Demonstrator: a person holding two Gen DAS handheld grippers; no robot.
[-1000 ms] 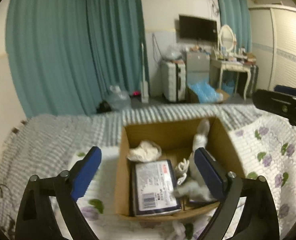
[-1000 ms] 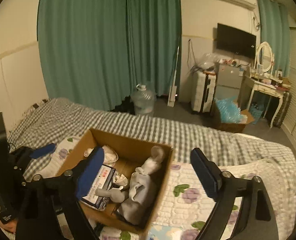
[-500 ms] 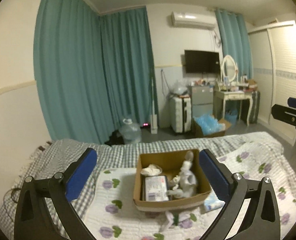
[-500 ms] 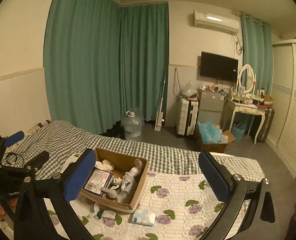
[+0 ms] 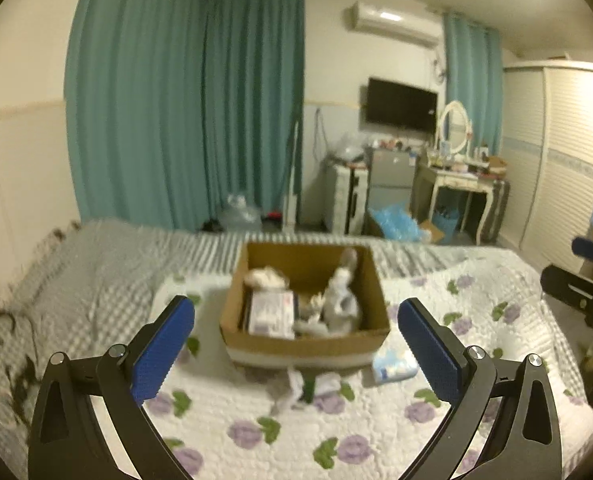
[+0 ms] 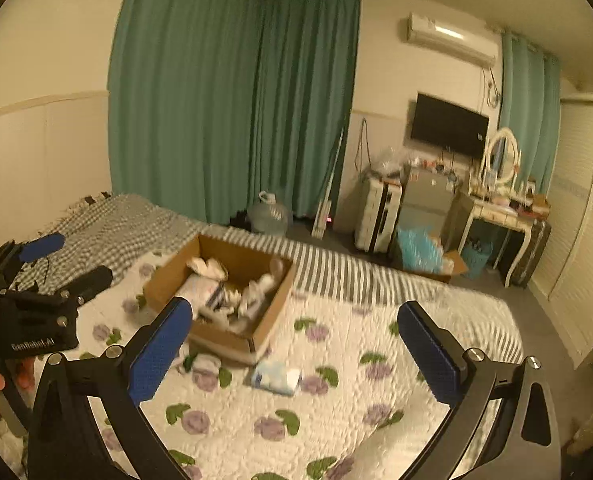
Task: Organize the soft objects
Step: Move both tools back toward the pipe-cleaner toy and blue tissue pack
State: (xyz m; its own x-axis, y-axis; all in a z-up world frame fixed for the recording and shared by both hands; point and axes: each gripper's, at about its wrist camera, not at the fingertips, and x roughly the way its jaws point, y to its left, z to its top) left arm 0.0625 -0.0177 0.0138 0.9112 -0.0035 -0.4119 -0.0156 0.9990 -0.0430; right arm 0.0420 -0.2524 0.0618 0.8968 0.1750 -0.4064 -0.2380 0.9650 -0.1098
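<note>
A cardboard box (image 5: 356,342) sits on the flowered quilt (image 5: 376,432) on the bed; it also shows in the right wrist view (image 6: 224,338). Inside lie a grey plush toy (image 5: 338,300), a white cloth bundle (image 5: 266,278) and a flat packet (image 5: 272,314). A tissue pack (image 5: 394,364) lies by the box's front right corner, also in the right wrist view (image 6: 276,376). Small white soft items (image 5: 316,386) lie in front of the box. My left gripper (image 5: 296,344) is open and empty, back from the box. My right gripper (image 6: 294,346) is open and empty.
A grey checked blanket (image 5: 76,280) covers the bed's left part, with a dark cable (image 5: 4,324) on it. Beyond the bed stand teal curtains (image 5: 184,120), a water jug (image 6: 268,216), a suitcase (image 6: 378,216), a dressing table (image 6: 500,216) and a wardrobe (image 5: 556,160).
Both grippers pulled back and up from the box, then came in closer again. The box went from close-up to small to mid-distance. Both stayed open and empty.
</note>
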